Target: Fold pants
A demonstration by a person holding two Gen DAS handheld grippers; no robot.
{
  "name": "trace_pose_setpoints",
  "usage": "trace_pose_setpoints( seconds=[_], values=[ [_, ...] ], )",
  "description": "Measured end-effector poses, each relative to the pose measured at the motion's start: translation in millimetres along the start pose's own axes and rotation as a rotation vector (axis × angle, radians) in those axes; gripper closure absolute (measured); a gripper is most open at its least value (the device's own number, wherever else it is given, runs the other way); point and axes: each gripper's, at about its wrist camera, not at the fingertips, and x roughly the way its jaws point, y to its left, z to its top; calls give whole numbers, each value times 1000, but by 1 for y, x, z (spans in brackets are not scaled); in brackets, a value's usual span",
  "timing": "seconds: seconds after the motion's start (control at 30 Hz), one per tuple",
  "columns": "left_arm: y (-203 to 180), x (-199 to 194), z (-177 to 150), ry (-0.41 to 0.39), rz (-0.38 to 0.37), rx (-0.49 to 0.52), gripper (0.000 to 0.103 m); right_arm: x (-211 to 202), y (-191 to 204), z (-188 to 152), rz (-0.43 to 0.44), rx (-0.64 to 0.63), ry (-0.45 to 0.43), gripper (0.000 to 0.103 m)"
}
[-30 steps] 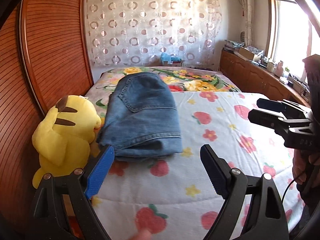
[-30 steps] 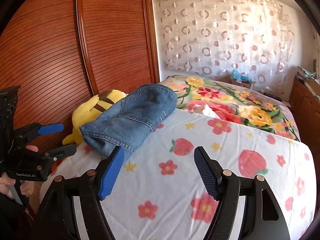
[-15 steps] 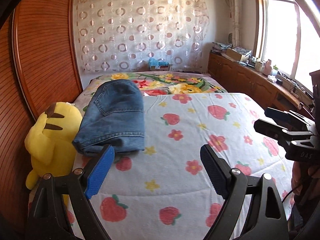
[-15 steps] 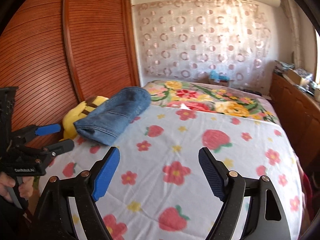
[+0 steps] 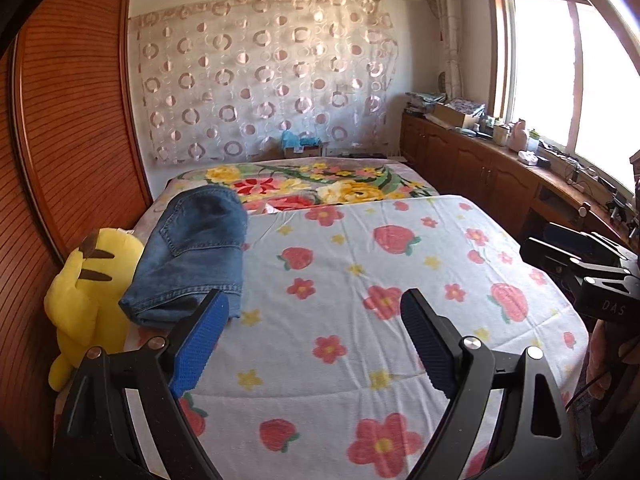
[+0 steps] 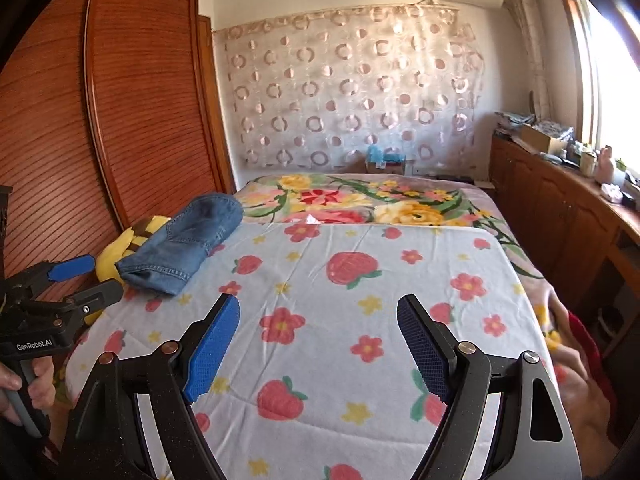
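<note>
Folded blue jeans (image 5: 196, 256) (image 6: 188, 240) lie in a compact stack on the left side of the bed, against a yellow plush toy (image 5: 88, 288) (image 6: 128, 246). My left gripper (image 5: 314, 304) is open above the flowered sheet, nothing between its blue pads, well short of the jeans and to their right. My right gripper (image 6: 318, 312) hovers open over the bed's middle, also holding nothing. In the left wrist view the right gripper (image 5: 560, 252) shows at the right edge; in the right wrist view the left gripper (image 6: 86, 276) shows at the left edge, held by a hand.
The bed (image 6: 400, 360) carries a strawberry-and-flower sheet, with a floral blanket (image 6: 360, 200) at its far end. A wooden slatted wardrobe (image 6: 120, 120) runs along the left. Low wooden cabinets (image 5: 480, 168) with clutter stand under the window on the right.
Both grippers have pulled back from the jeans, which now look smaller and farther to the left. The right gripper's jaws stand slightly wider than a second ago.
</note>
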Motion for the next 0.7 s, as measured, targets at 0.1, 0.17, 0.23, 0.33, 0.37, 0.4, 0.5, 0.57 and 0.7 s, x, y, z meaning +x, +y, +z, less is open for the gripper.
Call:
trace_pose_setpoints(
  seconds=[0.1,0.17,0.23,0.33,0.37,0.4,0.5,0.57,0.7],
  values=[
    [-8,-7,6,-15,-18,13,15,-14,-2,-1,-19,2,-19,15],
    [-11,-12,11,-25,-17,20,15,-19,-2,-1,-21,2,-34,14],
    [-14,-17,15,-34,-15,23,15,-25,-1,0,-30,-4,-47,14],
    [-19,-24,21,-51,-11,25,15,-35,1,3,-33,-5,-71,14],
    [-19,-26,22,-57,-12,24,15,-37,2,4,-38,-5,-77,14],
    [-20,-29,23,-64,-15,23,15,-38,1,3,-41,-6,-83,14],
    [-20,-37,25,-79,-15,17,15,-49,1,2,-43,-5,-105,14],
    [-19,-41,26,-86,-13,12,15,-53,-1,1,-46,-9,-117,14],
    [-16,-50,28,-111,-9,0,15,-51,-4,-1,-50,-12,-130,14]
  ],
)
